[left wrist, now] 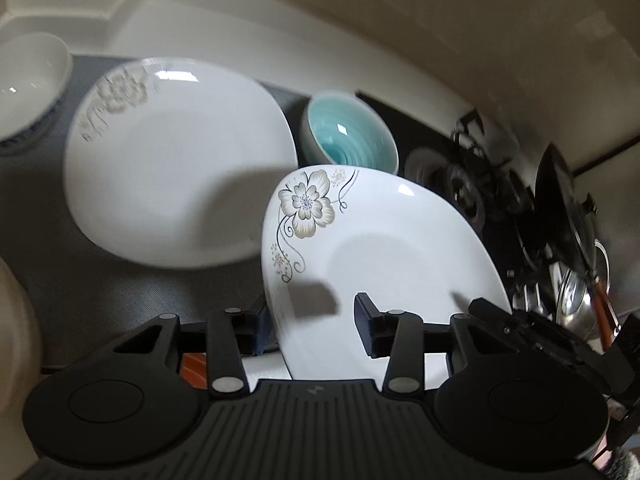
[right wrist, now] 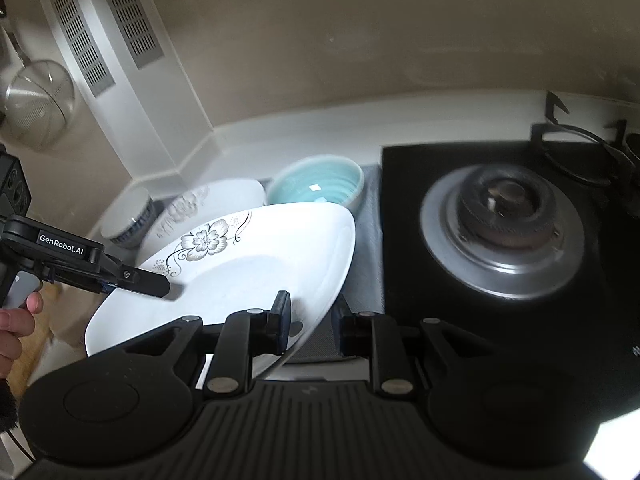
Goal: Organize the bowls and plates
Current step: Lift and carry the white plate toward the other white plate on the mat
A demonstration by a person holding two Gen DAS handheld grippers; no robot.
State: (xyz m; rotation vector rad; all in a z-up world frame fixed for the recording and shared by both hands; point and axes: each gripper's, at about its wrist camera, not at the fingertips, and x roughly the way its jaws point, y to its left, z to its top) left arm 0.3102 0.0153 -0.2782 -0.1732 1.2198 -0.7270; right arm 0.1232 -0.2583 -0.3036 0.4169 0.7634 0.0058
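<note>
A white square plate with a flower print [left wrist: 384,248] hangs tilted above the grey mat [left wrist: 100,300], held up between both grippers. My left gripper [left wrist: 314,320] straddles its near rim; the upper finger [right wrist: 154,285] hovers just off the plate and casts a shadow on it, so it stands open. My right gripper [right wrist: 314,316] is shut on the plate [right wrist: 256,264] at its right rim, one pad on top and one underneath. A second flowered plate [left wrist: 172,160] lies flat on the mat. A teal bowl [left wrist: 352,136] and a blue-patterned white bowl [left wrist: 28,84] stand behind.
A black gas stove with a round burner [right wrist: 504,228] lies right of the mat. A steel kettle [left wrist: 576,288] sits on the stove's far side. A vented white panel [right wrist: 100,32] and a hanging strainer [right wrist: 40,100] line the left wall. A person's hand [right wrist: 16,328] holds the left gripper.
</note>
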